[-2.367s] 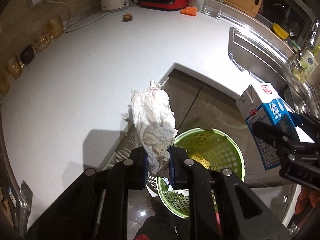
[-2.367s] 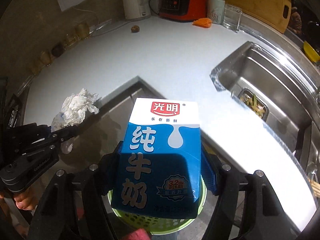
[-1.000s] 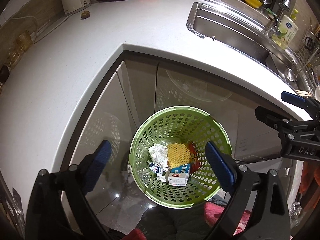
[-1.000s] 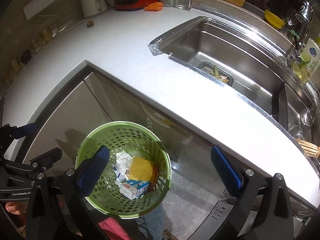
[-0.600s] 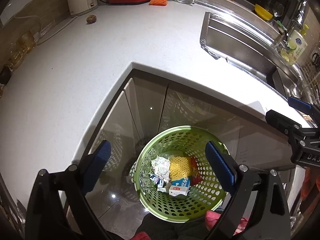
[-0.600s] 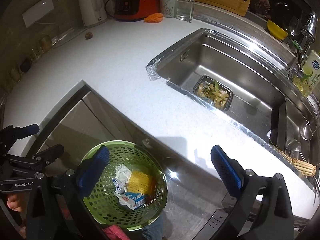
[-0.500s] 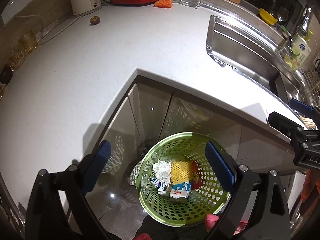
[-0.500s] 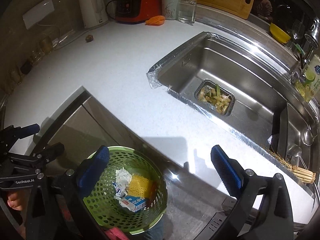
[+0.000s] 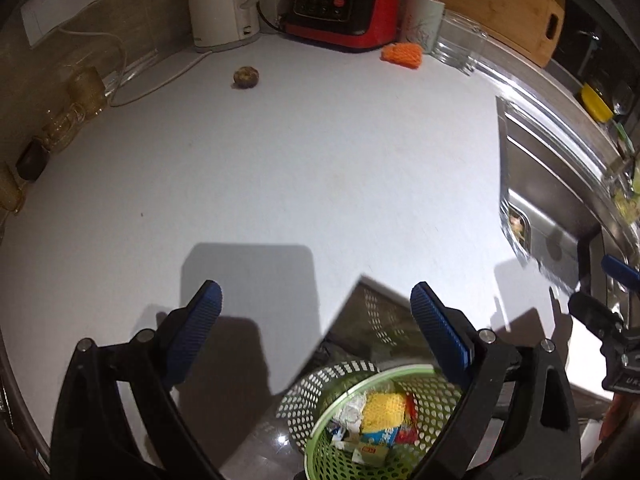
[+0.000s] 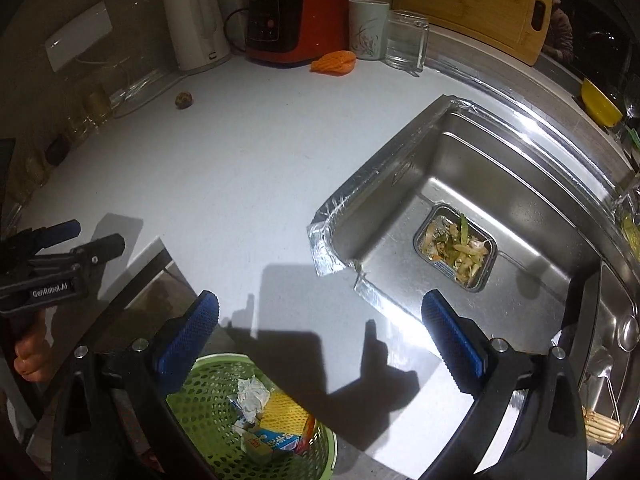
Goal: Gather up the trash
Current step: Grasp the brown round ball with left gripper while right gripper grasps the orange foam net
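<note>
A green perforated bin (image 9: 320, 444) stands on the floor below the counter corner; it also shows in the right wrist view (image 10: 200, 412). In it lie crumpled paper (image 10: 252, 396), yellow foam net (image 10: 286, 410) and a blue milk carton (image 10: 276, 442). My left gripper (image 9: 316, 320) is open and empty above the counter edge. My right gripper (image 10: 320, 320) is open and empty over the counter beside the sink. On the white counter (image 9: 320, 168) far back lie a small brown fruit (image 9: 246, 77) and an orange foam net (image 9: 402, 53).
At the back stand a white kettle (image 9: 222, 0), a red appliance (image 9: 344, 4), a mug (image 9: 424, 20), a glass jar (image 9: 458, 46) and a wooden board (image 9: 500, 4). The steel sink (image 10: 472, 200) holds a strainer with food scraps (image 10: 456, 246). Glass jars (image 9: 80, 92) line the left wall.
Both grippers let go of the paper and the milk carton, which now lie in the bin. Both grippers have since risen and tilted up toward the counter, still open.
</note>
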Demonstrator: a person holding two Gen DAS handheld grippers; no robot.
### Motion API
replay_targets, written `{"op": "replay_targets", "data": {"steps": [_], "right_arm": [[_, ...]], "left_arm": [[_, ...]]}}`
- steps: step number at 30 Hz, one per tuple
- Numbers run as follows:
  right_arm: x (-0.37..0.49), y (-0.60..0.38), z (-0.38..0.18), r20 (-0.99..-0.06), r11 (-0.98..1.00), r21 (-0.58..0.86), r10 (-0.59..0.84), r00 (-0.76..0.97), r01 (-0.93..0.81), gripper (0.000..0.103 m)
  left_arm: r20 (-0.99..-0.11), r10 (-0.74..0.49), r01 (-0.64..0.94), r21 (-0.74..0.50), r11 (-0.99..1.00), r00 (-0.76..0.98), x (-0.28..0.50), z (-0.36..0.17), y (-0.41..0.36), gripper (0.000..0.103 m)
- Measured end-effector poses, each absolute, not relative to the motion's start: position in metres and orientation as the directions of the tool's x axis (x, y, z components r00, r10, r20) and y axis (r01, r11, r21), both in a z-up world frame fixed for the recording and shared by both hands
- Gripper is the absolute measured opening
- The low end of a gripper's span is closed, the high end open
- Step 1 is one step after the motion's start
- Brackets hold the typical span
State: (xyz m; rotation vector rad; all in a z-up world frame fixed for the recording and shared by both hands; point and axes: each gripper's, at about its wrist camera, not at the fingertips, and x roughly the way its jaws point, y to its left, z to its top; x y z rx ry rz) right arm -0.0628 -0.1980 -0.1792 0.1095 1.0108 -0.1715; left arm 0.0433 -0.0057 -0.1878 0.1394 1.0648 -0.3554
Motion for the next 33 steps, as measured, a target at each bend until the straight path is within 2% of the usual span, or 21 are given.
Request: {"op": "replay_targets", "data": {"steps": [9,18,27,33], "right_arm": [[0.036,-0.223,-0.189,-0.834,0.991,0.042,-0.034,0.550,0.125,0.101],[0.153,-0.258,-0.203,-0.815,0.995,0.060,0.005,0.579,0.077,0.101],[0.220,-0.279,-0.223,-0.822,0.993,0.098,0.040,0.568,0.073,0.101],[0.234,-0.288,-0.226,-0.826,0.994,0.088,0.033,0.563,0.071,0.101]], "left_arm": [[-0.835,-0.156,0.159,-0.084,0.984,0.528,0.181,-0.190,0.002,0.091],[-0.830,-0.075,0.039,-0.065,0.997,0.553,0.276,-0.208,-0.020,0.090],[-0.853,-0.020,-0.021,-0.037,0.999,0.521,0.321,-0.233,-0.041,0.073],[-0.863,0.009,-0.052,-0.020,0.998,0.505,0.329,-0.243,-0.049,0.051]]}}
